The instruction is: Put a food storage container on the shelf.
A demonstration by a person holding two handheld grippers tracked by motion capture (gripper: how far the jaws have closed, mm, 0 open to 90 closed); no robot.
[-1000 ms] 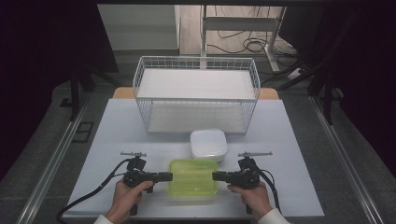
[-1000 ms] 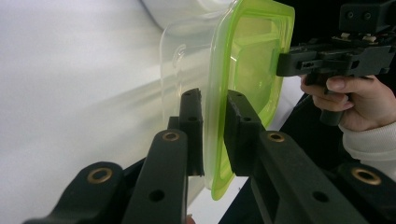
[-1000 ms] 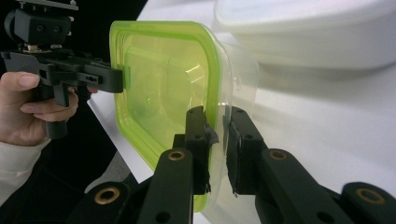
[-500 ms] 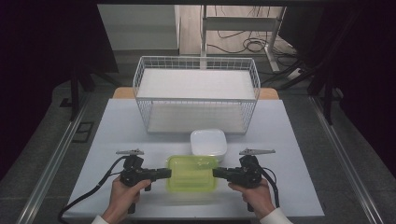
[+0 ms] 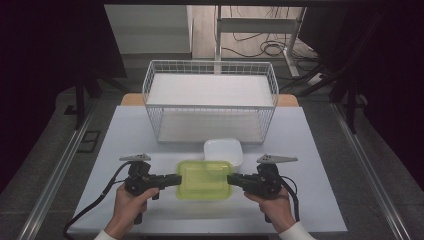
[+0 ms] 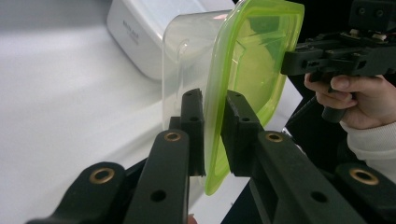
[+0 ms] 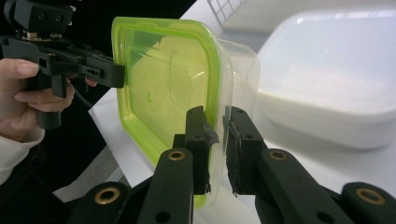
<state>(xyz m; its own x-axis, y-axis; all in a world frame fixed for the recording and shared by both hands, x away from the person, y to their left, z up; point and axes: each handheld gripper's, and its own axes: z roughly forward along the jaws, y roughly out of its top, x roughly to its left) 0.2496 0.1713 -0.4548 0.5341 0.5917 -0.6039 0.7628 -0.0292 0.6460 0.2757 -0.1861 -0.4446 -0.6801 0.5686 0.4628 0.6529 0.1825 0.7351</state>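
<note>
A clear plastic container with a lime-green lid (image 5: 204,179) hangs just above the table's front, held by its two short ends. My left gripper (image 5: 177,179) is shut on its left rim, and in the left gripper view the gripper (image 6: 214,100) has the green lid edge (image 6: 252,60) pinched between its pads. My right gripper (image 5: 231,179) is shut on the opposite rim. The right gripper view shows that gripper (image 7: 215,116) clamping the lid and clear wall (image 7: 163,79), with the other gripper (image 7: 114,74) across from it.
A white lidded box (image 5: 223,151) sits on the table right behind the held container, close to it. A white wire basket (image 5: 210,100) stands farther back at the table's middle. The white tabletop (image 5: 310,150) has bare room to either side.
Both hands have risen together with the green-lidded container held between them, so it now sits higher and closer to the white box in the high view. Both grips are unchanged.
</note>
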